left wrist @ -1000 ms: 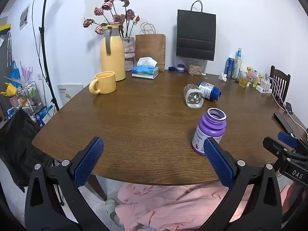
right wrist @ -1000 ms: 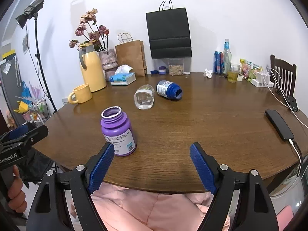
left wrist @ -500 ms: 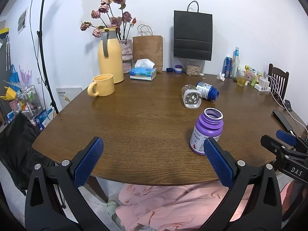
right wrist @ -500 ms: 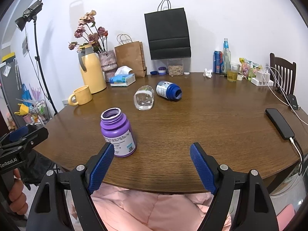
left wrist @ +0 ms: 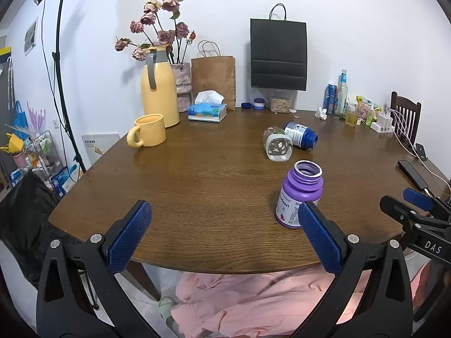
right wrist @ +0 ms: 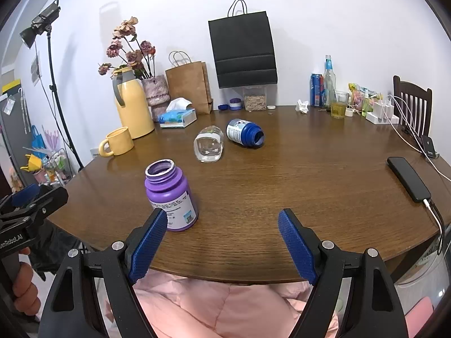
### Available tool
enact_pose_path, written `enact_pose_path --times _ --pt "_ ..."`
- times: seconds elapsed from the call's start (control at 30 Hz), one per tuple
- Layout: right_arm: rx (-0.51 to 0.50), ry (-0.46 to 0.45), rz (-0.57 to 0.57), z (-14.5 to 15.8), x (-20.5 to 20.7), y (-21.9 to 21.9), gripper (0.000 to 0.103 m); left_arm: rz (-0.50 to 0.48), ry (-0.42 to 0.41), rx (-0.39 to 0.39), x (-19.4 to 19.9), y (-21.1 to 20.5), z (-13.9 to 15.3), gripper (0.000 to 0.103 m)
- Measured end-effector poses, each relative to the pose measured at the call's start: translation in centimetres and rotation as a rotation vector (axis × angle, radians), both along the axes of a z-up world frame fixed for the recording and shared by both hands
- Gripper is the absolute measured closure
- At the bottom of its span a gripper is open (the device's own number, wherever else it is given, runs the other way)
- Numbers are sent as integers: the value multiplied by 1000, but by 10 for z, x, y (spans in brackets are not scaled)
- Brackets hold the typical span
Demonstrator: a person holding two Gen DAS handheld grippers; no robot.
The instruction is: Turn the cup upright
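While held back over the near table edge: both grippers, empty
Left gripper (left wrist: 224,232): jaws wide apart, nothing between them, hanging over the near rim of the table (left wrist: 197,186)
Right gripper (right wrist: 222,242): jaws wide apart too, gripping nothing, level with the same rim
Clear cup (right wrist: 208,147): on its side near the middle of the table, base turned toward the cameras, mouth pointing away; well apart from both grippers
Blue bottle (right wrist: 244,133): also lying down, just beside the clear cup on its right, open neck facing right; whether touching or not, cannot tell
Purple bottle (right wrist: 170,195): upright, no cap, near the front edge; partly hidden behind the left pad (right wrist: 148,249) of the right gripper in the right view
Yellow mug (left wrist: 148,131): upright at far left, handle toward the left edge
Yellow jug (left wrist: 159,87): standing just behind the mug
Tissue box (left wrist: 207,111): beside the jug, toward the wall
Phone (right wrist: 408,178): flat at the right edge, cable plugged in
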State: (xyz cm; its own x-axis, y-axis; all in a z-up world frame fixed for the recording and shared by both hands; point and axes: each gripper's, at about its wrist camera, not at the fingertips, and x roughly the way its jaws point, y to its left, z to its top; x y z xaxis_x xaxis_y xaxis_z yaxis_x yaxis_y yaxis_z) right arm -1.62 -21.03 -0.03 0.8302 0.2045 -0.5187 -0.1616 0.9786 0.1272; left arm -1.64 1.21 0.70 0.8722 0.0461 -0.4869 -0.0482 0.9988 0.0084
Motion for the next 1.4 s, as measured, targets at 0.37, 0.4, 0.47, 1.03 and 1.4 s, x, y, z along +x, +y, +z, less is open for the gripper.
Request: enact_pose_path --times 0.37,0.4,0.47,1.03,1.4 --pt "-1 2 3 -3 0 2 18 -2 2 3 -1 0 1 0" --pt "-2 1 2 -3 0 2 18 -1 2 2 -1 0 1 0" --pt "-2 0 3 -3 0 3 18 -2 1 3 -1 0 1 0" --pt "-1 3 3 -4 0 2 18 -6 0 4 -1 1 0 0" --pt "-2 3 2 -4 0 2 18 -15 -13 13 -5 -3 1 0"
